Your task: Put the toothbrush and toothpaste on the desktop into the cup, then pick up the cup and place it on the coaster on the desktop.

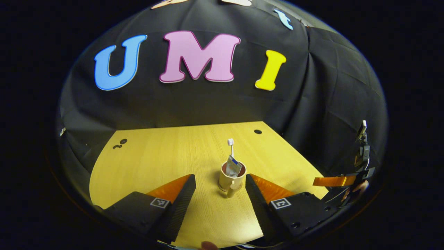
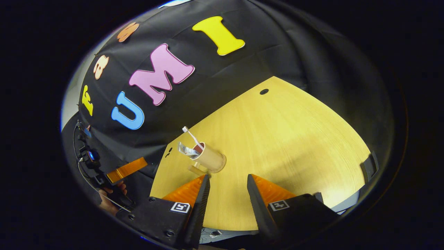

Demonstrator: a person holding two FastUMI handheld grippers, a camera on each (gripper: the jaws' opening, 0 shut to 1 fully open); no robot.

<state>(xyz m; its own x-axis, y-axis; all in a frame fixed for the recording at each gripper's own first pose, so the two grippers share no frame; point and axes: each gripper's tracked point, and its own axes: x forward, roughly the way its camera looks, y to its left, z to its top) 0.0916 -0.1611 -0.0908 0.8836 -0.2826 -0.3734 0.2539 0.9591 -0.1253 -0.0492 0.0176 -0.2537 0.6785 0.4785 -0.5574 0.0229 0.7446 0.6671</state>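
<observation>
The desktop (image 1: 166,156) spread out wide and pale under both my tools, and I took the cup (image 1: 231,179) as my landmark for everything else. It stood upright on the wood, ahead of my left gripper (image 1: 220,189) and lined up with the gap between those two fingers, its small handle turned back toward me. My left fingers were spread apart with nothing between them, the cup sitting just beyond their tips and touching neither. My right gripper (image 2: 226,187) was likewise released and holding nothing; from there the cup (image 2: 210,159) lay ahead and off to the left, beyond the left fingertip rather than between the two. I judged my left hand the nearer and better aligned, needing only a straight push forward to bring the fingers around the cup's wall. Inside the cup the toothpaste (image 1: 233,166) leaned against the rim, and the toothbrush (image 1: 231,147) stood with its long axis nearly vertical, head upward, well clear of where my fingers would close. So the loading looked done, and the lift remained. I could make out no coaster anywhere near the cup, so I could not say which way the carry would run.
</observation>
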